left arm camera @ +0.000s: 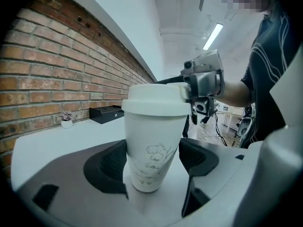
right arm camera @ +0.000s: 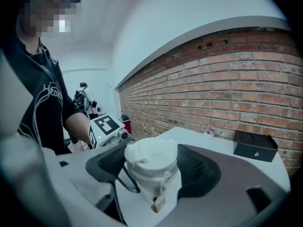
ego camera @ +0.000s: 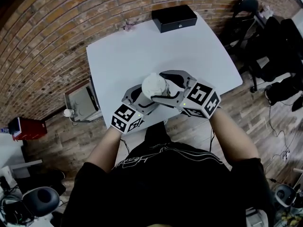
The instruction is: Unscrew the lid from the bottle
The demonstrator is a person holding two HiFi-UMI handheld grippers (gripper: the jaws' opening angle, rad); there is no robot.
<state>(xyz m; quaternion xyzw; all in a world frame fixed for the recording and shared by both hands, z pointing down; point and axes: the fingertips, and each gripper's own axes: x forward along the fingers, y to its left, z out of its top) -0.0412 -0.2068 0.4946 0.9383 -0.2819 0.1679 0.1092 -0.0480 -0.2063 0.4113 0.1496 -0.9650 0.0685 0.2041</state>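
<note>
A white bottle (left arm camera: pixel 154 145) with a faint flower print stands upright near the front edge of the white table (ego camera: pixel 132 51). My left gripper (left arm camera: pixel 152 164) is shut on its body, a pad against each side. The bottle's white lid (right arm camera: pixel 151 157) sits on top, its rounded top (ego camera: pixel 154 85) showing in the head view. My right gripper (right arm camera: pixel 151 167) comes in from the right, its two black pads against the lid's sides. A small tag hangs below the lid in the right gripper view. The two grippers (ego camera: pixel 144 98) (ego camera: pixel 163 86) meet at the bottle.
A black box (ego camera: pixel 174 18) lies at the table's far edge and a small potted plant (ego camera: pixel 128 26) stands by the brick wall. A grey stool (ego camera: pixel 83 103) is at the table's left, a red box (ego camera: pixel 28 128) on the floor, chairs and cables to the right.
</note>
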